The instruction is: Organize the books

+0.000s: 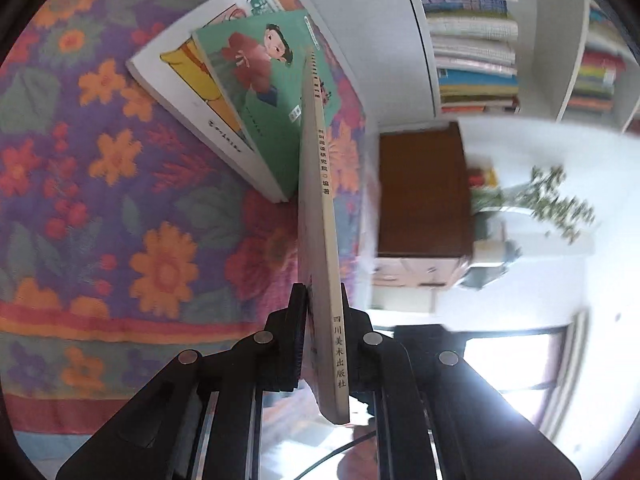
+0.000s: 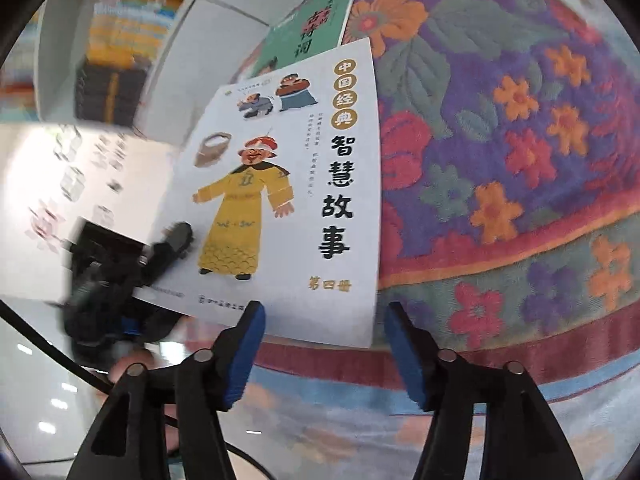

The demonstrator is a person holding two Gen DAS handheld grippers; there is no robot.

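Note:
My left gripper (image 1: 324, 300) is shut on a thin white book (image 1: 320, 216), held on edge with its spine facing me, above the flowered cloth. The same book shows in the right wrist view (image 2: 288, 184), with a yellow-robed figure on its cover, and the left gripper (image 2: 168, 248) clamps its left edge there. A green book (image 1: 260, 92) lies on top of another white book (image 1: 188, 92) on the cloth; the green book also shows in the right wrist view (image 2: 308, 24). My right gripper (image 2: 324, 320) is open and empty, just below the held book's lower edge.
A flowered cloth (image 1: 100, 200) covers the surface. A white bookshelf (image 1: 472, 36) filled with stacked books stands beyond it. A brown cabinet (image 1: 424, 188) and a potted plant (image 1: 552, 200) are by the wall.

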